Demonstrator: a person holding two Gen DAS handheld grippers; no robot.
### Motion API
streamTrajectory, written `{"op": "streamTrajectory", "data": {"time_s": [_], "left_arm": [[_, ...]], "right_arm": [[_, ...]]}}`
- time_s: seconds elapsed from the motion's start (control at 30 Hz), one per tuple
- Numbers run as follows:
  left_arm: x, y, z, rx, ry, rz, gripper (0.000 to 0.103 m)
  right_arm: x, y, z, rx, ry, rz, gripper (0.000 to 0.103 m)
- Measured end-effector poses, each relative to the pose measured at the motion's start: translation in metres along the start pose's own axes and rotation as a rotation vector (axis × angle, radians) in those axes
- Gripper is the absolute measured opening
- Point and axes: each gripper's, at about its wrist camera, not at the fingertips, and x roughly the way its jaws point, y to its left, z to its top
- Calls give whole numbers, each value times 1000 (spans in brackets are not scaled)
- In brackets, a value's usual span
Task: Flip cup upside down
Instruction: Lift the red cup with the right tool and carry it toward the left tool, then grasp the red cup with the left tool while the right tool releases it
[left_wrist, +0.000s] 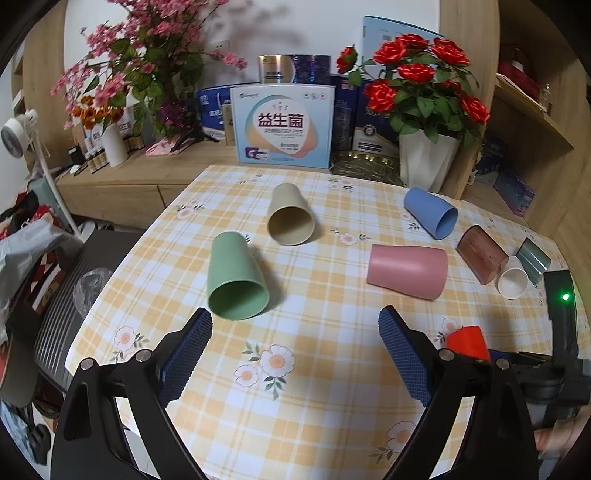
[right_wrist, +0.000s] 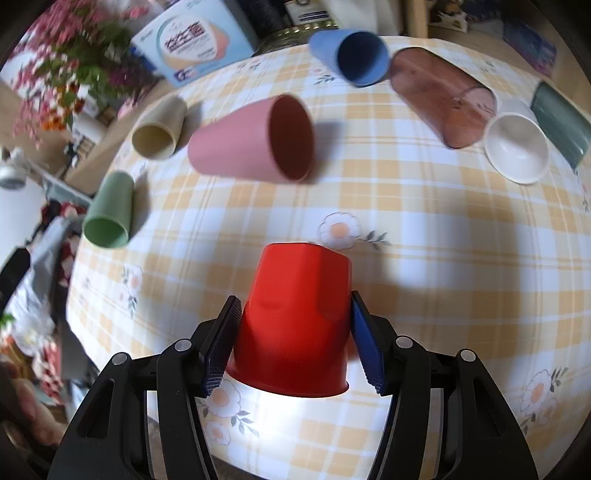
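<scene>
A red cup (right_wrist: 295, 325) sits between my right gripper's (right_wrist: 293, 341) blue pads, mouth toward the camera and base pointing away, tilted over the checked tablecloth (right_wrist: 424, 229). The pads press its sides, so the right gripper is shut on it. The red cup also shows in the left wrist view (left_wrist: 467, 341) at the lower right. My left gripper (left_wrist: 295, 354) is open and empty above the cloth, just in front of a green cup (left_wrist: 236, 277) lying on its side.
Lying on their sides are a beige cup (left_wrist: 290, 216), pink cup (left_wrist: 406, 269), blue cup (left_wrist: 430, 212), brown translucent cup (left_wrist: 482, 254), white cup (left_wrist: 513, 282) and dark green cup (left_wrist: 533, 258). Boxes and flower vases (left_wrist: 424, 162) stand beyond the table's far edge.
</scene>
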Motion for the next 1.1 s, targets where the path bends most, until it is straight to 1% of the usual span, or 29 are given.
{"op": "streamTrajectory", "data": {"time_s": [0.13, 0.27, 0.33, 0.4, 0.47, 0.5, 0.53, 0.6, 0.73, 0.9, 0.93, 1.1], "left_arm": [[4, 3, -2, -19, 15, -5, 89], [6, -1, -1, -18, 23, -15, 89], [7, -4, -1, -11, 27, -23, 89], [6, -7, 0, -7, 28, -31, 89], [5, -11, 1, -1, 24, -48, 89], [4, -13, 2, 5, 21, -50, 89], [3, -17, 2, 16, 13, -54, 89], [2, -23, 3, 25, 13, -76, 89], [1, -37, 4, 42, 27, -129, 89], [3, -59, 1, 71, 54, -183, 89], [6, -65, 0, 68, 73, -203, 89], [23, -83, -5, 31, 164, -242, 89]], "right_arm": [[6, 4, -2, -12, 17, -28, 57], [11, 6, 3, -21, 36, -30, 59], [11, 6, 5, -21, 43, -16, 66], [7, 6, 6, -17, 28, -4, 70], [-1, 6, 6, -33, 1, -10, 80], [-6, 5, 6, -37, -14, -12, 89], [-13, 2, 5, -37, -41, 2, 89], [-21, -1, 4, -36, -66, 26, 89], [-42, -15, 0, -23, -122, 28, 89], [-66, -29, -8, -78, -222, -34, 89], [-70, -35, -10, -78, -240, -41, 89], [-88, -63, -20, -51, -320, -115, 89]]}}
